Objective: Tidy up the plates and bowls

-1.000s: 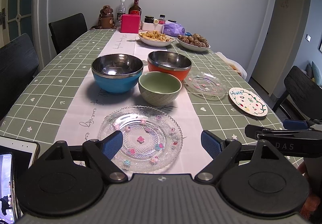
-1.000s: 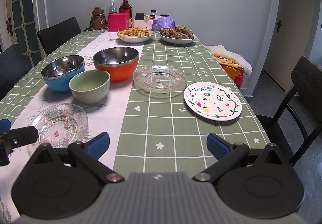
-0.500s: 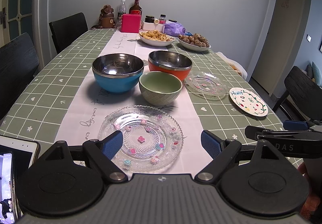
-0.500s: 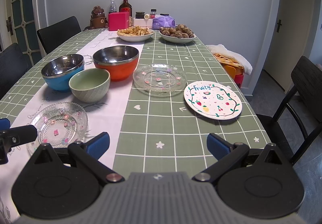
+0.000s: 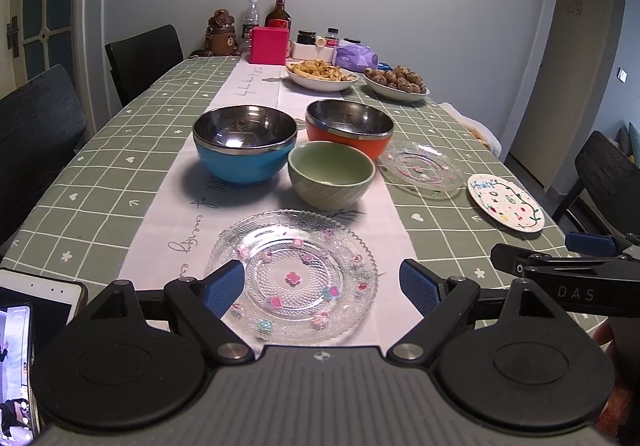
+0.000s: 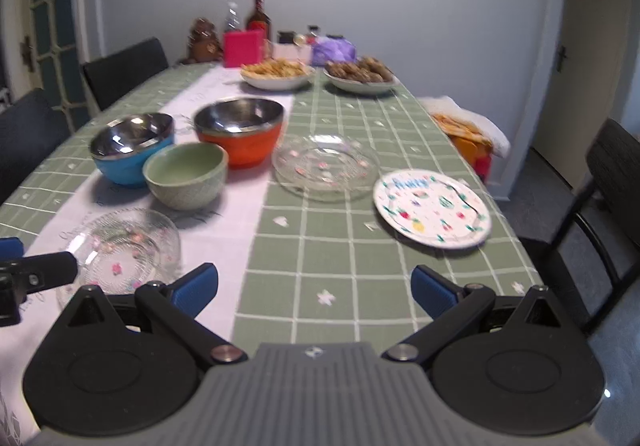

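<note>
A clear glass plate (image 5: 294, 274) (image 6: 120, 254) with small flowers lies on the white runner, right in front of my open left gripper (image 5: 322, 288). Behind it stand a pale green bowl (image 5: 331, 173) (image 6: 186, 173), a blue steel bowl (image 5: 245, 143) (image 6: 130, 149) and an orange steel bowl (image 5: 349, 127) (image 6: 240, 131). A second glass plate (image 5: 422, 167) (image 6: 326, 165) and a white "Fruity" plate (image 5: 506, 201) (image 6: 432, 207) lie to the right. My right gripper (image 6: 314, 290) is open above the green cloth, empty.
Two dishes of food (image 5: 322, 74) (image 5: 396, 83), bottles and a pink box (image 5: 269, 45) crowd the far end of the table. Black chairs (image 5: 142, 57) (image 6: 608, 181) stand on both sides. A phone and tablet (image 5: 36, 306) lie at the near left.
The right wrist view has blurred and shifted: the right gripper moved forward and rightward toward the painted plate. The left gripper has barely moved.
</note>
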Motion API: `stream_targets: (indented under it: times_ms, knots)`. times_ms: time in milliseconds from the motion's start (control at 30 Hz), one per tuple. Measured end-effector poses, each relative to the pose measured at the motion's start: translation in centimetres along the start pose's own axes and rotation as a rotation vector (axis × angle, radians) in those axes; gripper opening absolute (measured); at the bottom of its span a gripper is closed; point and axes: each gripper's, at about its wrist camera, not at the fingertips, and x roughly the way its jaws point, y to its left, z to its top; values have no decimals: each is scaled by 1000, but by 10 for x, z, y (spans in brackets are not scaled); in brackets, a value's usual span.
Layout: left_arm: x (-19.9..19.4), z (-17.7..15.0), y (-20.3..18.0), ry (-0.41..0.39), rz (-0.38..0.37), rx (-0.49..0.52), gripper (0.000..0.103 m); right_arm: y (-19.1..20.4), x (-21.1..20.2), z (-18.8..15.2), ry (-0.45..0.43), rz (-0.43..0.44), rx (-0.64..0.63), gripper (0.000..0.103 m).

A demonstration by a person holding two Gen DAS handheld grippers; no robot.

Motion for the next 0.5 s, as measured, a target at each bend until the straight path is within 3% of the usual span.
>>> stream_targets:
  times_ms: [67,133,267,400,500]
  knots:
    - [1,1,2,-16,17,5,102,0,6,0,-13,50,14,100]
    - [2,1,5,-34,36,0,90,0,12,1,-4,110,36,100]
    - [8,7,8,-29,61,44,80,11,26,5,30,179,39,99]
    - [14,11,6,-14,55,121,62,26,40,10,48,259,55,81]
    - [20,14,13,-12,74,105,51,35,54,13,75,296,82,74]
